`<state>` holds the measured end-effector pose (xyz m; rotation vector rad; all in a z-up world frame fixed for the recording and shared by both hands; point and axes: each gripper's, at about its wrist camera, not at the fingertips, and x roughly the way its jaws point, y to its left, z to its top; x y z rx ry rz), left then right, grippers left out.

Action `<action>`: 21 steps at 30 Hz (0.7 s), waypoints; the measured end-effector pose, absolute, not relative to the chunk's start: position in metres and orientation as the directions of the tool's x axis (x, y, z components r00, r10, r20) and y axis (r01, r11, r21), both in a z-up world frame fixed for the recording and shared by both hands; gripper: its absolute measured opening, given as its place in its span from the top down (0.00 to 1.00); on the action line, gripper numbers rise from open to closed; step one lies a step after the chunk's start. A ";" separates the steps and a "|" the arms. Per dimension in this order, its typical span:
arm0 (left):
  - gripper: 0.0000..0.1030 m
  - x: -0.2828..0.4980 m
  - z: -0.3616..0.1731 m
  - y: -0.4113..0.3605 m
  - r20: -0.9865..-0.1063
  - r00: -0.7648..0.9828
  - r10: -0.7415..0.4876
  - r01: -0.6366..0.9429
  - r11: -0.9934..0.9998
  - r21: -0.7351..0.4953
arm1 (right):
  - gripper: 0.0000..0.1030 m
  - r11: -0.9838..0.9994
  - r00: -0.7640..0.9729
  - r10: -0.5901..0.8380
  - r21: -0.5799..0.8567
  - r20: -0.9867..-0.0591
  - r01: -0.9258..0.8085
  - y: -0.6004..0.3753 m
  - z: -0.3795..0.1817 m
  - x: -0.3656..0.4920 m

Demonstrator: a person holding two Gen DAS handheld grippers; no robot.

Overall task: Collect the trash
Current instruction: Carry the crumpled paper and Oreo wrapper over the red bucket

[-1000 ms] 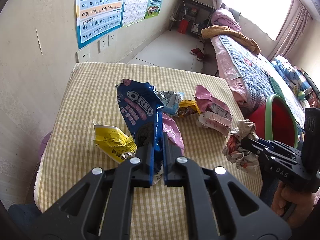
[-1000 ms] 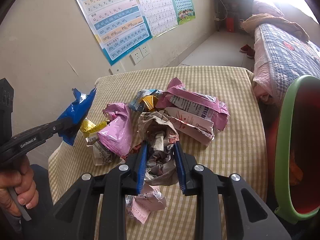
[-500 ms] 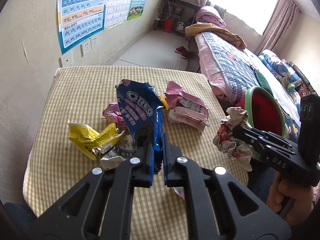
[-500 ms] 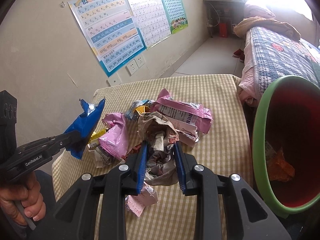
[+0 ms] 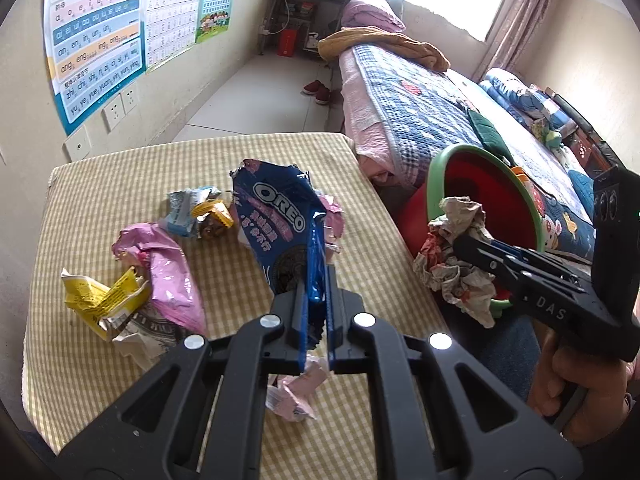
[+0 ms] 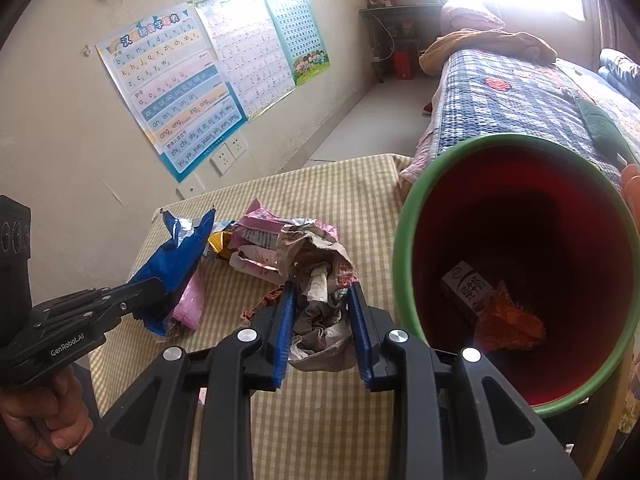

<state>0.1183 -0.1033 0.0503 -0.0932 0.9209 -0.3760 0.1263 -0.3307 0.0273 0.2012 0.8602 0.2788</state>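
Two grippers carry trash toward the bin [image 6: 404, 264]: the left gripper [image 5: 314, 316], jaws pinching a blue "OREO" wrapper [image 5: 280, 224], and the right gripper [image 6: 322, 320], jaws clamped on a crumpled paper wad [image 6: 316, 280]. Next, probably, each must clear the green rim at three o'clock and let go. More wrappers [image 5: 168, 272] litter the table [image 5: 120, 184]; the grippers read "GenRobot.AI" and "DAS".

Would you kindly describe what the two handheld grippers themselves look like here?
Both are matte black plastic with triangular cut-outs and round silver fasteners. The left gripper has blue-edged finger pads and white "GenRobot.AI" lettering on its side. The right gripper has blue ribbed pads and "DAS" embossed on its body. No cables or sleeves show.
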 end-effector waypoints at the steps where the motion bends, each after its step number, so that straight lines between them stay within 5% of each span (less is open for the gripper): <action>1: 0.94 0.119 0.051 -0.109 -0.758 0.542 -0.363 0.288 0.927 -0.239 | 0.75 0.947 0.623 0.314 0.285 -0.716 -0.150 -0.336 0.028 0.126; 21: 0.94 0.130 0.065 -0.200 -0.718 0.467 -0.517 0.454 0.837 -0.307 | 0.74 0.974 0.704 0.122 0.222 -0.700 0.052 -0.438 0.037 0.120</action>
